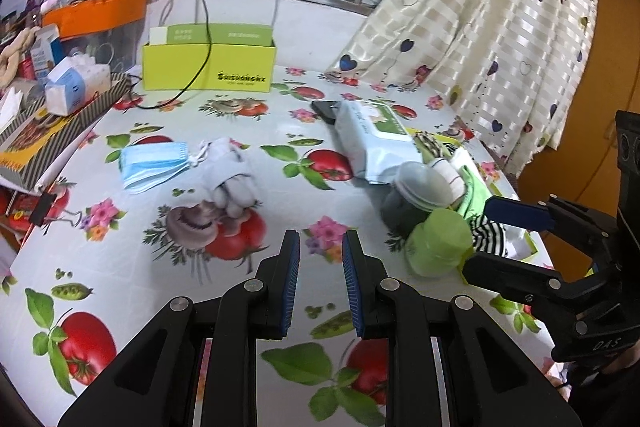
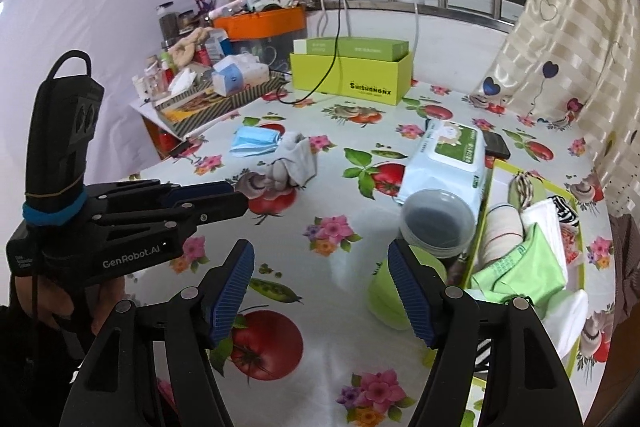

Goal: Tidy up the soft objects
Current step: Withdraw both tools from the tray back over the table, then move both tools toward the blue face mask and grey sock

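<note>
The left gripper (image 1: 320, 259) is being held low over the table (image 1: 160, 287), with its two blue pads apart by a small gap and nothing between them. The right gripper (image 2: 322, 291) is being held with its pads wide apart, and nothing is being pinched there either. From the left wrist view, the right gripper is seen off to the right side, just by the green cup (image 1: 438, 243).

Just ahead of the left gripper, a grey sock bundle (image 1: 232, 179) is lying on the flowery cloth. A stack of blue face masks (image 1: 154, 163) is lying right beside it, touching it at the strings. These soft things are sitting in the middle of the table, well apart from the tray.

Beside the right gripper's right pad, the green cup is lying on its side. A clear tub with a dark inside (image 2: 438, 223) is resting behind it, tipped over. A pack of wet wipes (image 2: 444, 159) is leaning behind the tub, and a dark phone (image 2: 496, 143) is lying next to the pack.

A green-edged tray (image 2: 578, 311) is sitting at the right. A green cloth (image 2: 520, 267), a white roll (image 2: 502, 231) and a striped cloth (image 2: 566, 209) are packed inside it.

A yellow-green box (image 1: 208, 67) is standing far back, near the window.
</note>
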Demonstrator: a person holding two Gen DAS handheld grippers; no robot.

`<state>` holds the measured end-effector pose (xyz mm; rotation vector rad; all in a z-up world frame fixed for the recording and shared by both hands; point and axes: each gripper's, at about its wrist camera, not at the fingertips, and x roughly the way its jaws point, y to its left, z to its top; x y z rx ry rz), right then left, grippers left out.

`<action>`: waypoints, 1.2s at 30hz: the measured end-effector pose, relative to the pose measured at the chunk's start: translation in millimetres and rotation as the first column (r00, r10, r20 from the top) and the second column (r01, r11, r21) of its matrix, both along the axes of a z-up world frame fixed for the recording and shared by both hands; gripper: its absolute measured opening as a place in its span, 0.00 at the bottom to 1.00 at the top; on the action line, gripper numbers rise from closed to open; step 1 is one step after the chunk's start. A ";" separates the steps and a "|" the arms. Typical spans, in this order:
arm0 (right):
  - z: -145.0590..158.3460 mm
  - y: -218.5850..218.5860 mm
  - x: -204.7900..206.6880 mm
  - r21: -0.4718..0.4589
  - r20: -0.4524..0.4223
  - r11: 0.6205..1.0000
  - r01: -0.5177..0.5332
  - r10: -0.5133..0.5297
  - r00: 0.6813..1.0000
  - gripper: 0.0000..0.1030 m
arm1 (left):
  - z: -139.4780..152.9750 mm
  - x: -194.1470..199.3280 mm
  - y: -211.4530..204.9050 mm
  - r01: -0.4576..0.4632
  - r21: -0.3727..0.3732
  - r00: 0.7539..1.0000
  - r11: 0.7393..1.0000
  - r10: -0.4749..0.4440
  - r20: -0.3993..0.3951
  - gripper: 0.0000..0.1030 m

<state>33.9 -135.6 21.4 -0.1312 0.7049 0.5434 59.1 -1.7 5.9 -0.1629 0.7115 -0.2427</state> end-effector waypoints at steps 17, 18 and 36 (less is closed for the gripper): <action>-13.6 53.6 28.6 -0.001 -0.076 0.997 -0.083 0.083 0.994 0.75 | -17.0 10.1 68.0 -0.160 0.008 0.985 0.987 0.160 -0.061 0.22; -15.4 57.0 32.9 0.001 -0.089 0.997 -0.081 0.080 0.993 0.75 | -17.5 11.1 71.3 -0.161 0.010 0.985 0.987 0.161 -0.061 0.22; -37.1 114.9 105.9 0.012 -0.194 0.999 -0.047 0.048 0.980 0.75 | -10.9 56.5 129.3 -0.144 0.104 0.987 0.984 0.150 -0.051 0.22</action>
